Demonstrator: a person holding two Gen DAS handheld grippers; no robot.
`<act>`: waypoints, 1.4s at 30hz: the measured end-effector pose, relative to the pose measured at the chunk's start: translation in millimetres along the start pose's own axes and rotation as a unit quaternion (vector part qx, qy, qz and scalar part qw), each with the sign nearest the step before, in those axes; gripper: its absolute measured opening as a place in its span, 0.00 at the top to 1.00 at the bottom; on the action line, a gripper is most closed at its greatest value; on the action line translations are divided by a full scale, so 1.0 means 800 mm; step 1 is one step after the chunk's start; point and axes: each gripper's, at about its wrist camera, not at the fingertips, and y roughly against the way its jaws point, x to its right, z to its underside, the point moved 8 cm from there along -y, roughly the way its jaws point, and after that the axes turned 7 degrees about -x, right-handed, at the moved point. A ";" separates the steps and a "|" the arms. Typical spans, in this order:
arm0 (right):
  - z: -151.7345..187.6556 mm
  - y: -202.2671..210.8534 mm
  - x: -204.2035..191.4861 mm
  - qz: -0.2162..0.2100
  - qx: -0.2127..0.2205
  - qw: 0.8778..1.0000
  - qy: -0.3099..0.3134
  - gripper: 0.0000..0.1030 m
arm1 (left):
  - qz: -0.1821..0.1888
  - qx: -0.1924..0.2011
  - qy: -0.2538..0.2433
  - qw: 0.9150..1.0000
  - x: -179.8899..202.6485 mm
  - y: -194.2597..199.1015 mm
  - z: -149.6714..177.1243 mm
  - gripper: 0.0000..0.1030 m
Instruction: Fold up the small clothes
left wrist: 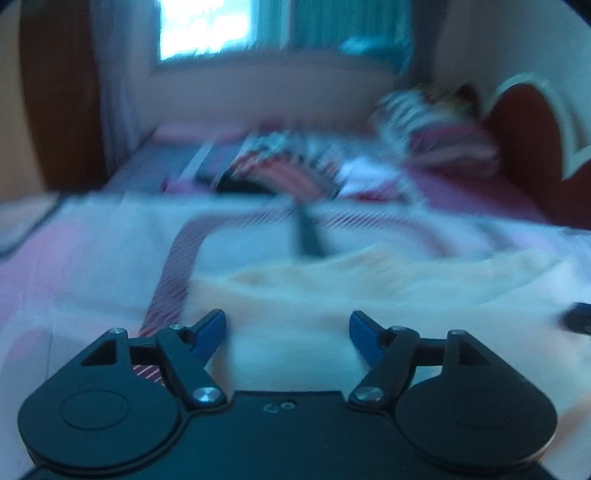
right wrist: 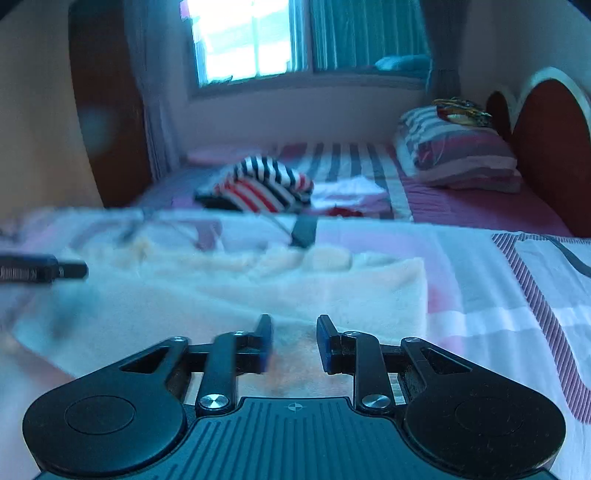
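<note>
With the left gripper point(left wrist: 287, 332) wide open and the right gripper point(right wrist: 293, 341) narrowly open, both fingers empty over the cream garment point(right wrist: 258, 291) lying on the bed point(right wrist: 498, 295), a hasty pinch could drag in the bedsheet.

Counts, both views:
- 1 cream fleece garment point(right wrist: 258, 291), spread flat on the bed point(right wrist: 480, 206)
- 1 bed, 1 patchwork bedspread point(right wrist: 498, 295)
- 1 striped pillow point(right wrist: 458, 155) by 1 headboard point(right wrist: 550, 147)
- 1 small dark item on top of the pillow point(right wrist: 461, 110), too blurred to identify
- 1 pile of clothes point(right wrist: 266, 184) mid-bed; piece count unreadable, at least a striped one and a white one
- 1 window point(right wrist: 243, 40), 1 curtain point(right wrist: 365, 33)
- 2 grippers: left gripper point(left wrist: 287, 334), right gripper point(right wrist: 293, 341), 2 fingers each
</note>
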 end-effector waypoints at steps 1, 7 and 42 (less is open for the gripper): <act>0.002 -0.007 0.008 0.014 0.000 1.000 -0.005 0.75 | 0.011 0.020 -0.001 1.000 -0.007 0.000 0.001 0.25; -0.006 0.012 0.019 0.016 0.021 0.999 -0.034 0.75 | 0.008 0.056 0.010 0.998 0.011 0.051 0.007 0.29; 0.061 0.052 0.037 -0.017 -0.006 1.000 0.005 0.75 | -0.045 0.025 -0.040 0.998 0.077 0.081 0.086 0.18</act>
